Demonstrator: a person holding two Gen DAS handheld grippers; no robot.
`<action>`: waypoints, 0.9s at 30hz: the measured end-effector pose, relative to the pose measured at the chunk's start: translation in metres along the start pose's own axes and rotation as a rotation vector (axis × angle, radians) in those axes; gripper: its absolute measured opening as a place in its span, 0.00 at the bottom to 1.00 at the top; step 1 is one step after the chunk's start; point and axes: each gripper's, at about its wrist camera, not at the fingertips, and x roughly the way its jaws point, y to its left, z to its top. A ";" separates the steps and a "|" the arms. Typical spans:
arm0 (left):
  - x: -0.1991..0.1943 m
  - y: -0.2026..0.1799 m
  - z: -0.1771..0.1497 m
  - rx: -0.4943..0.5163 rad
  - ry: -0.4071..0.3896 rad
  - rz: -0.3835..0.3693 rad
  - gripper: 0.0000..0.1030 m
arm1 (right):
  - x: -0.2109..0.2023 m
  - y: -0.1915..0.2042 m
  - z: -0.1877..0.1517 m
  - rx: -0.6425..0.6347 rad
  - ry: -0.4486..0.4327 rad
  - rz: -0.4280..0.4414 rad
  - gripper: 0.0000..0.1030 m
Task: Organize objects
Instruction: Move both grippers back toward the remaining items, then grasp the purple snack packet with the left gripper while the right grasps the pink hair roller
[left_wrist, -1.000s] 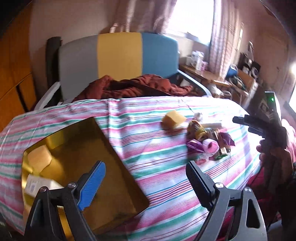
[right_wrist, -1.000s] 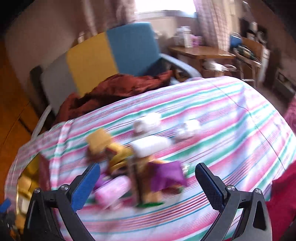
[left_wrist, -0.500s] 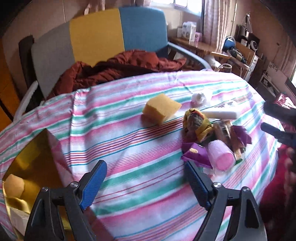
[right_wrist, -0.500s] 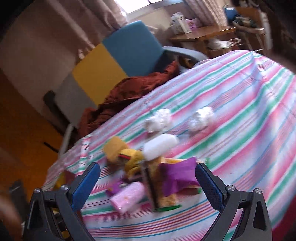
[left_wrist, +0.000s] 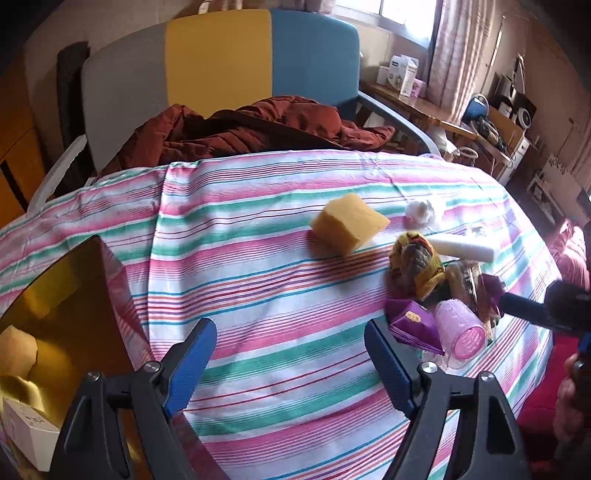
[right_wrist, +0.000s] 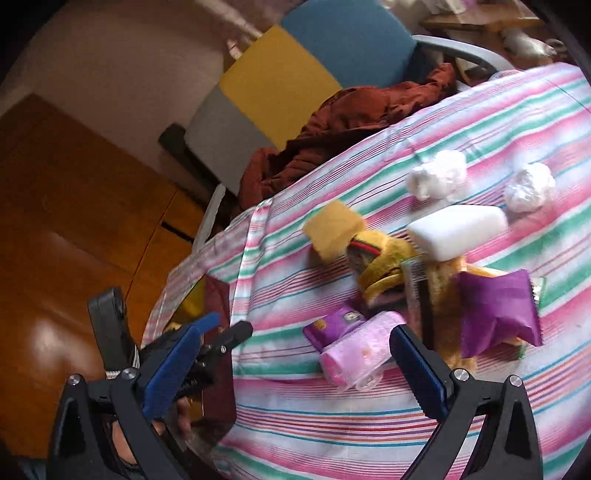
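Gold tray (left_wrist: 74, 332): sits at the near left edge of the tabletop (left_wrist: 258, 369); holds a yellow sponge (left_wrist: 14, 354) and a small white box (left_wrist: 29, 435) (the sorted share so far, by my reading).
Left gripper (left_wrist: 291, 354): jaws have just been closing a little yet stand wide, nothing between them, hovering over bare striped cloth between the tray and the pile.
Right gripper (right_wrist: 299, 354): spread wide and empty, its right finger just beside the pink roller (right_wrist: 354, 354); contact cannot be told.
Pile: pink roller, purple packets (right_wrist: 495, 314), a clear comb-like piece I cannot name, and a yellow knitted item (right_wrist: 384, 266), all heaped and touching.
Beyond the pile: another yellow sponge block (left_wrist: 349, 223), a white bar (right_wrist: 458, 230), two white cotton wads (right_wrist: 437, 173), each lying loose.
Progress: early; most objects are still outside the tray.
Far side: a chair (left_wrist: 221, 70) with a rust-red garment (left_wrist: 251, 125), no part of the sorting as far as I can judge.
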 end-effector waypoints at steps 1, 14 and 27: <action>0.000 0.002 0.000 -0.006 0.000 -0.004 0.81 | 0.003 0.002 0.000 -0.011 0.005 -0.008 1.00; -0.003 0.014 0.004 -0.030 -0.003 0.003 0.81 | 0.013 -0.003 0.002 0.053 0.161 0.307 1.00; 0.032 -0.056 0.006 0.254 0.097 -0.148 0.80 | -0.012 -0.036 0.014 0.156 0.001 0.063 1.00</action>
